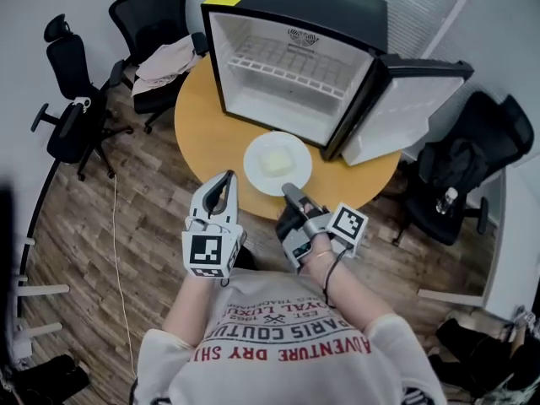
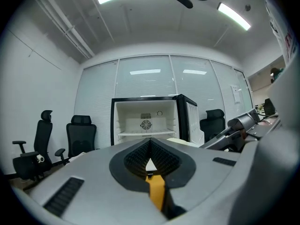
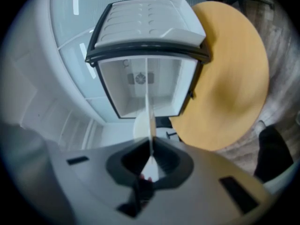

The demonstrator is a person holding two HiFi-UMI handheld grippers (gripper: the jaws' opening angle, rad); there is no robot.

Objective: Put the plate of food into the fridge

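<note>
While the plate (image 1: 253, 160) sits before the open fridge (image 1: 295, 7), right claw (image 1: 290, 192) pinching its near rim, left claw (image 1: 226, 178) closed, empty

The fridge (image 1: 295, 66) is black outside and white inside, with a yellow sticker (image 1: 222, 1) on its top corner. The plate (image 1: 253, 163) is white, and its food (image 1: 277, 162) is pale yellow. The round table (image 1: 198, 125) is honey-tan, and the floor (image 1: 126, 251) is brown wood planks. The left gripper (image 1: 221, 180) and the right gripper (image 1: 289, 191) are grey, with black-and-white marker cubes. The office chair (image 1: 72, 91) is black.
</note>
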